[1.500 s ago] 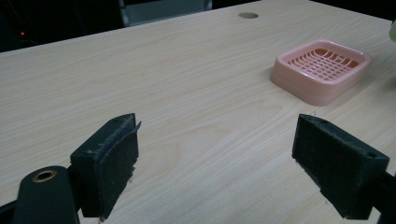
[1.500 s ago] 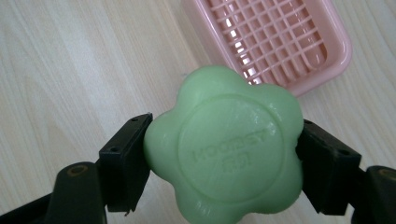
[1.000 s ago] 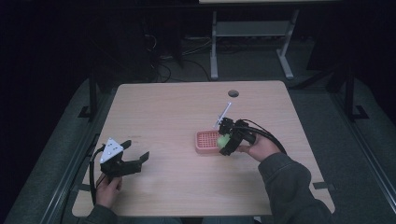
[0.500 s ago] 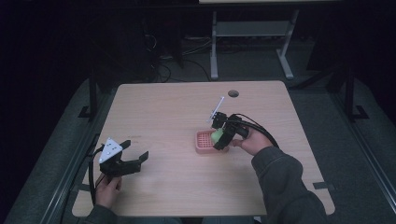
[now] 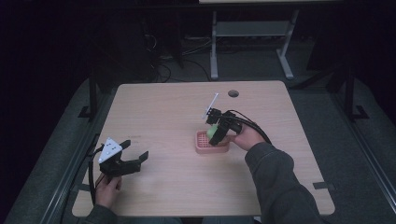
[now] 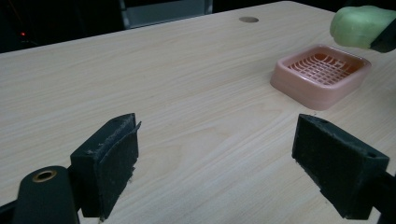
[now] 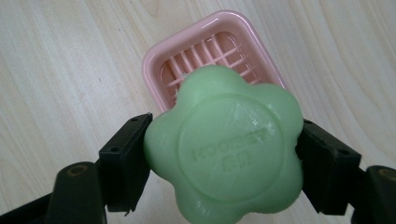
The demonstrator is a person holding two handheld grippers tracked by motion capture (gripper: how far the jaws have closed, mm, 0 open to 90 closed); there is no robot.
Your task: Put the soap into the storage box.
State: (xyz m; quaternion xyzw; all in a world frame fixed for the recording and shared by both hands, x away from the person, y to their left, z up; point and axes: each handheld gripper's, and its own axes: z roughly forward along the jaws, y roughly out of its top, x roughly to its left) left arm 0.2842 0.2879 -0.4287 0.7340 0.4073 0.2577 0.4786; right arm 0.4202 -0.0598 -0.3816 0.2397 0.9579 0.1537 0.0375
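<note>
Wooden table (image 5: 168, 112) bears pink soap dish (image 5: 211, 142), cable hole (image 5: 233, 93).

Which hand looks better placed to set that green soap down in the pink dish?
The right. Its gripper already clamps the green soap just above the pink dish. The left gripper waits open and empty near the table's left edge, well away.

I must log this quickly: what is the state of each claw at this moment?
Left claw: open, holding nothing.
Right claw: closed on the green flower-shaped soap bar, above the pink slatted plastic soap dish.
</note>
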